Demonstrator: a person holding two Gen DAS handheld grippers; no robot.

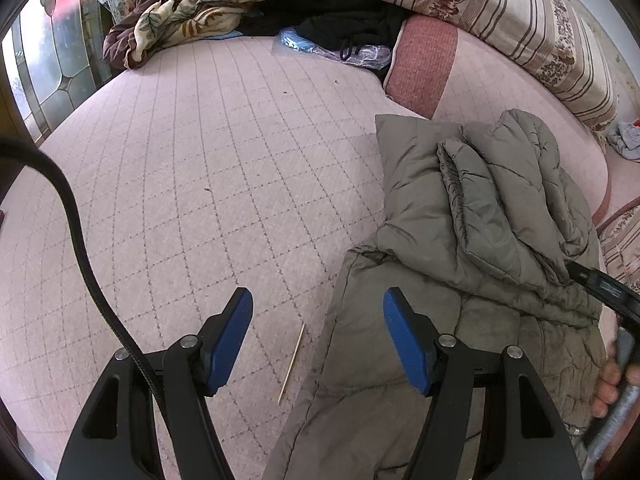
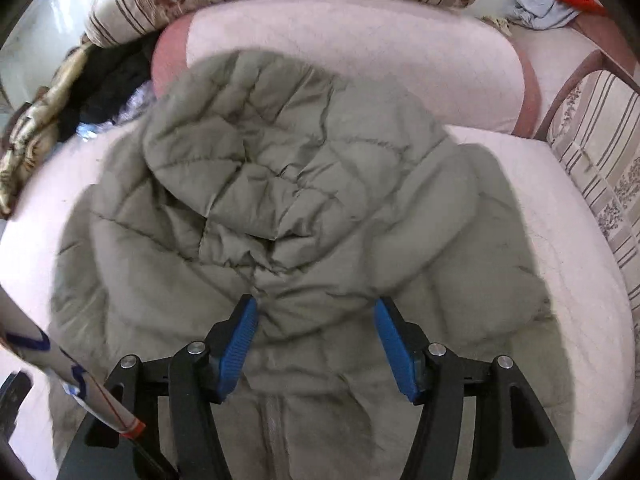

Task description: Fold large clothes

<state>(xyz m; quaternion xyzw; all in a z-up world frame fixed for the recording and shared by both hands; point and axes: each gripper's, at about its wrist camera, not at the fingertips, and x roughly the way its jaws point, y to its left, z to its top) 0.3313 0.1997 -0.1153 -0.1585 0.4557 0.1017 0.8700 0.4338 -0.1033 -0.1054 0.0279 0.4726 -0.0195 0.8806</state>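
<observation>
A: Biggest first: pink quilted mattress (image 1: 192, 184), carrying everything. Striped floral bolster (image 1: 500, 20) along the far edge, crumpled leaf-print blanket (image 1: 180, 12) in the far corner.

B: And the garment?

A: Grey-green quilted puffer jacket (image 2: 280, 184), spread on the mattress, hood end away from the wrist camera, zip running back toward it. Long axis, then, roughly in line with the right gripper (image 2: 316, 320). Sleeves apparently already turned in over the body (seen from the left wrist as a stacked fold, hard to be sure which layer is which).

B: Jaws?

A: Right ones parted, straddling a ridge of padding just below the hood; pads not seen pressing it, so released rather than gripping. Left gripper (image 1: 318, 316) also parted, nothing between the pads, one finger over bare mattress, the other over the jacket's near edge.

B: Nearer hand?

A: Right, squarely over the jacket's middle; left off to the side, jacket lying to its right. Likely next: pinching the hood end and carrying it along the long axis toward the hem. Smallest item: thin wooden stick (image 1: 292, 364) beside the jacket edge.
</observation>
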